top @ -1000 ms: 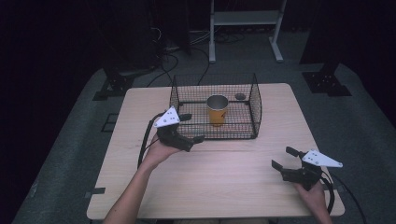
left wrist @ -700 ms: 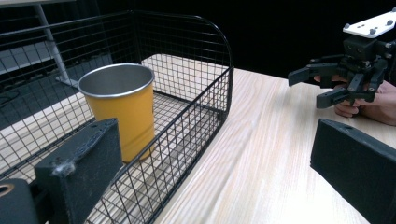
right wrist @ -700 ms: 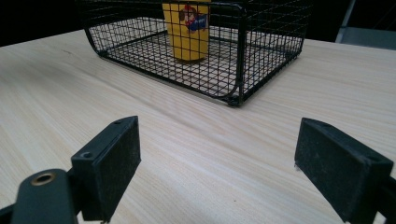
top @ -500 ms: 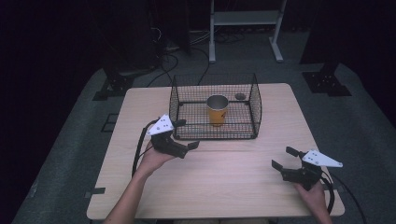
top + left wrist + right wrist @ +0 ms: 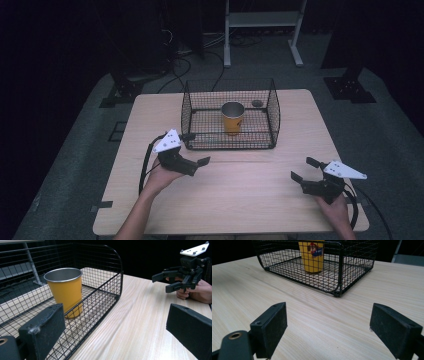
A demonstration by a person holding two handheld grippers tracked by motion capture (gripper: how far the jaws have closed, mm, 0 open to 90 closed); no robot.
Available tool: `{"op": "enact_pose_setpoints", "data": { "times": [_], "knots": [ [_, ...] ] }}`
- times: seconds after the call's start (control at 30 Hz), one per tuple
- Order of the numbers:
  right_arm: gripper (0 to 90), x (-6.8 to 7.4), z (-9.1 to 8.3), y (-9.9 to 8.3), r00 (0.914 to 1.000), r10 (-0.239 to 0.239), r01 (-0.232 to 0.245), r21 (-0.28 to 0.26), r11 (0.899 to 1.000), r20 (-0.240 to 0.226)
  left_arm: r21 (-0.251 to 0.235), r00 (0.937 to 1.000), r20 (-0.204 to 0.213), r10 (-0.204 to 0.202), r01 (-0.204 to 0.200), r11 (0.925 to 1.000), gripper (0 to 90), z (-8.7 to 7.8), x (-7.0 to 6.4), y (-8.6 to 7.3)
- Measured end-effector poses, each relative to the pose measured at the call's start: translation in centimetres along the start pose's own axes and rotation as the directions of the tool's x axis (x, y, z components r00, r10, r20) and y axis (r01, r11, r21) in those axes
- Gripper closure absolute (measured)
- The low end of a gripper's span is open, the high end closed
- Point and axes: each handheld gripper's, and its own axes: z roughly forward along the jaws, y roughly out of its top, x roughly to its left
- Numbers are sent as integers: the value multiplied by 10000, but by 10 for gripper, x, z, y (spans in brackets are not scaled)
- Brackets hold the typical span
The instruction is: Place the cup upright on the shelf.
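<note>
High view first: I see my left gripper (image 5: 194, 150) held above the wooden table (image 5: 250, 200), just off the near left corner of the black wire basket (image 5: 274, 107), its jaws spread apart with nothing between them. My right gripper (image 5: 306, 170) sits low over the table's near right part, well apart from the basket, jaws likewise wide and empty. Inside the basket an orange cup (image 5: 233, 118) with a metal inside stands upright, near the middle of the basket floor. A small dark round thing (image 5: 257, 103) lies on the table just behind the basket; I cannot tell what it is.

Left gripper view: my two black jaws stand far apart at the bottom corners, holding nothing. The basket (image 5: 110, 270) is close on the left, and the cup (image 5: 65, 291) stands upright behind its mesh. Across the bare table (image 5: 140, 322) I see the right gripper (image 5: 167, 282) in a hand (image 5: 197, 291), its jaws parted.

Right gripper view: my jaws are open wide over the table (image 5: 327, 325), empty. The basket (image 5: 340, 270) lies ahead, well apart, and the cup (image 5: 313, 255) stands inside it, a printed picture on its side facing me.
</note>
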Motion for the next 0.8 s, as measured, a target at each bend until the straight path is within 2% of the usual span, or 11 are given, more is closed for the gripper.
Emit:
{"op": "enact_pose_setpoints", "data": {
  "times": [0.4, 0.53, 0.8],
  "knots": [
    [133, 0, 0, 0, 10000, -5, 5, -3, 10000, 10, 43, 10000, -62, -37, 37, 10000, 16, -7, -8, -9],
    [133, 0, 0, 0, 10000, -4, 4, -3, 10000, 7, -156, 9999, -144, -22, 20, 9999, 16, -11, -12, -12],
    [133, 0, 0, 0, 10000, 8, -8, -37, 10000, -35, -159, 9989, -446, 137, -145, 9998, 16, -19, -27, -23]
  ]
}}
